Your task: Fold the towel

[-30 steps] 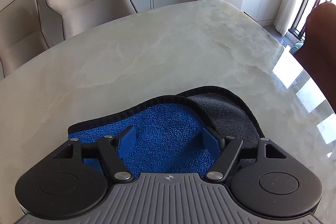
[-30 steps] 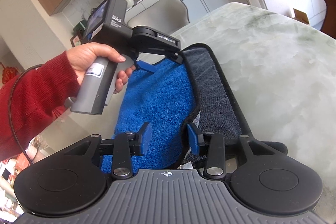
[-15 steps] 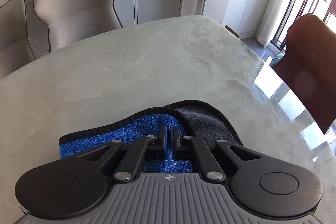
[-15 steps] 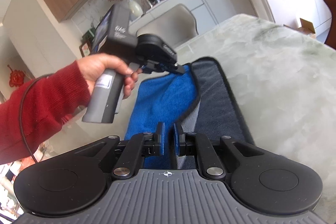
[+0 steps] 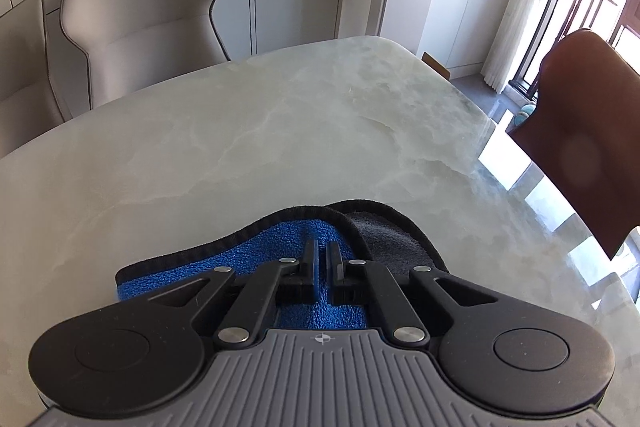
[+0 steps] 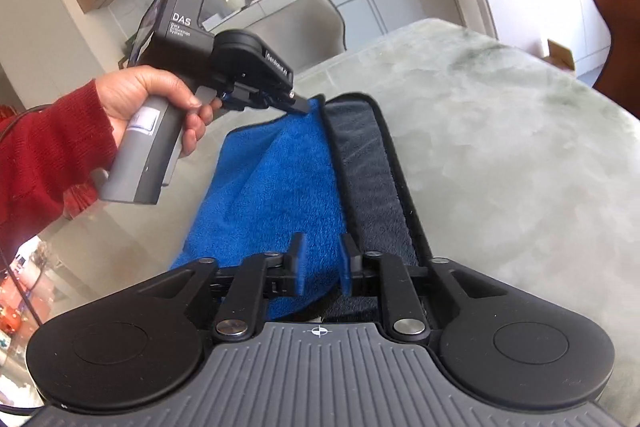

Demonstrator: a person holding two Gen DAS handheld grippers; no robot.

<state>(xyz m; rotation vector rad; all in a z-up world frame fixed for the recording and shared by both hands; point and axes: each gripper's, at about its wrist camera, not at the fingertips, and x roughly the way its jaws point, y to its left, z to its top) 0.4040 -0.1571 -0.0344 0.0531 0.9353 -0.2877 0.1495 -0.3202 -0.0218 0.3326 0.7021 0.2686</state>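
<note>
The towel (image 6: pixel 276 187) is blue on one face and dark grey (image 6: pixel 372 167) on the other, with a black hem. It lies on the marble table (image 5: pixel 280 131), one long edge lifted. My left gripper (image 5: pixel 321 251) is shut on the towel's far corner; it also shows in the right wrist view (image 6: pixel 300 105), held by a hand in a red sleeve. My right gripper (image 6: pixel 322 249) is shut on the near corner, a thick bunch of blue cloth between its jaws. The towel (image 5: pixel 256 267) shows just under my left gripper's fingers.
Two beige chairs (image 5: pixel 144 19) stand at the table's far side and a brown chair (image 5: pixel 580 131) at its right edge. White cabinets and a shelf with a vase line the walls.
Both grippers went from open to shut on the towel's edge, then lifted it. The blue side now rises off the table between them.
</note>
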